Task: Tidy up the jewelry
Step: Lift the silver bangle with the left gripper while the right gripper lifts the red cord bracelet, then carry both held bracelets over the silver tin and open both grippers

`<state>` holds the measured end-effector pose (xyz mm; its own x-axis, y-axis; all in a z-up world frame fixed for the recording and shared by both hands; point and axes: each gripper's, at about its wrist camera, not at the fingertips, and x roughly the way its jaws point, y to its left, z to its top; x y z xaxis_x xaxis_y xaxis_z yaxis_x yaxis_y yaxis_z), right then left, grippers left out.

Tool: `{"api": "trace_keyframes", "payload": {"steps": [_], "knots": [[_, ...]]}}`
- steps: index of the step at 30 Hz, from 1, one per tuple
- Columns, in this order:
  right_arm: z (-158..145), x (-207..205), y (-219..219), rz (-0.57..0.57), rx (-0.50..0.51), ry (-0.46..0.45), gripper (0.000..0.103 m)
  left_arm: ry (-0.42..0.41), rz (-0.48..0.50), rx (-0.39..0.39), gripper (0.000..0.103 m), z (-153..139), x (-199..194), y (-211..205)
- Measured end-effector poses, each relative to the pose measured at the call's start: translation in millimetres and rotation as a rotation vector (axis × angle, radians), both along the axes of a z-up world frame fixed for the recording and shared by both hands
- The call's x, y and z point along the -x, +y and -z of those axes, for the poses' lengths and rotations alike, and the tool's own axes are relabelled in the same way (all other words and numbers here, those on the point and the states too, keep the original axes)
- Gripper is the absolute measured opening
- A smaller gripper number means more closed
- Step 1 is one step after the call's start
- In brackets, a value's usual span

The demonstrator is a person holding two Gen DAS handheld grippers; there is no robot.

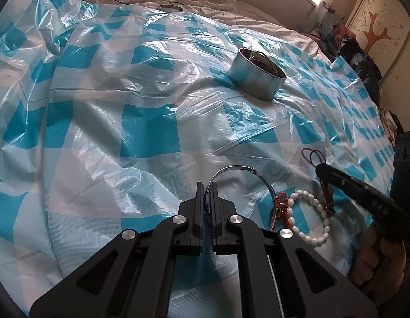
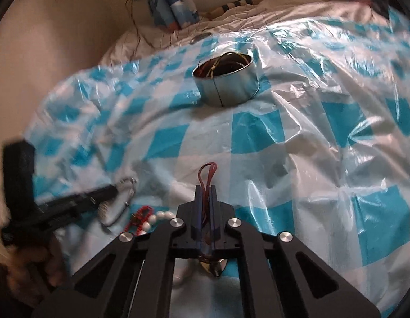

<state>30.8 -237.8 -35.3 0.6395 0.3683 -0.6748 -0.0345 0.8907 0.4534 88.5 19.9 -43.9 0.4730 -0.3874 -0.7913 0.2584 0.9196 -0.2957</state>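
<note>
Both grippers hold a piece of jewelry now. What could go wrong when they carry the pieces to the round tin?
1. The left gripper pinches the silver bangle at one thin spot on its rim, so it may swing or slip out.
2. The right gripper holds only the red cord; a pendant seems to hang below and could catch.
3. The tin already holds tangled pieces and sits on loose plastic sheet, so it might tip.

A silver bangle (image 1: 232, 171) stands tilted, pinched at one side; a red cord necklace (image 2: 208, 171) is clamped, its loop sticking forward; white bead bracelet (image 1: 314, 218) and red beaded string (image 1: 280, 208) lie touching on the checked sheet; the round tin (image 1: 256, 75) holds more pieces.
</note>
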Motion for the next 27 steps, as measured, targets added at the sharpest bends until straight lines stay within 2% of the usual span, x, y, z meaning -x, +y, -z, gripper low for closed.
{"api": "trace_keyframes", "payload": {"steps": [5,7,12,17,23,27], "knots": [[-16.1,6.4,-20.4,0.034,-0.181,-0.105,0.005,-0.008,-0.008,0.045,0.004,-5.3,-0.3,3.8],[-22.4,8.6,-25.0,0.043,-0.212,-0.138,0.005,-0.008,-0.009,0.073,0.004,-7.6,-0.7,5.2],[-34.8,2.7,-34.1,0.052,-0.261,-0.200,0.005,-0.041,-0.002,0.103,0.004,-20.6,-2.2,-0.2],[-39.4,-8.9,-43.4,0.059,-0.314,-0.226,0.005,-0.065,0.001,0.131,0.004,-31.7,-13.4,-11.2],[-51.8,-25.0,-47.9,0.053,-0.330,-0.280,0.005,-0.110,0.003,0.154,0.004,-51.5,-53.9,-35.2],[-57.0,-40.0,-56.5,0.070,-0.334,-0.301,0.005,-0.126,0.014,0.141,0.004,-55.1,-84.5,-63.2]]}}
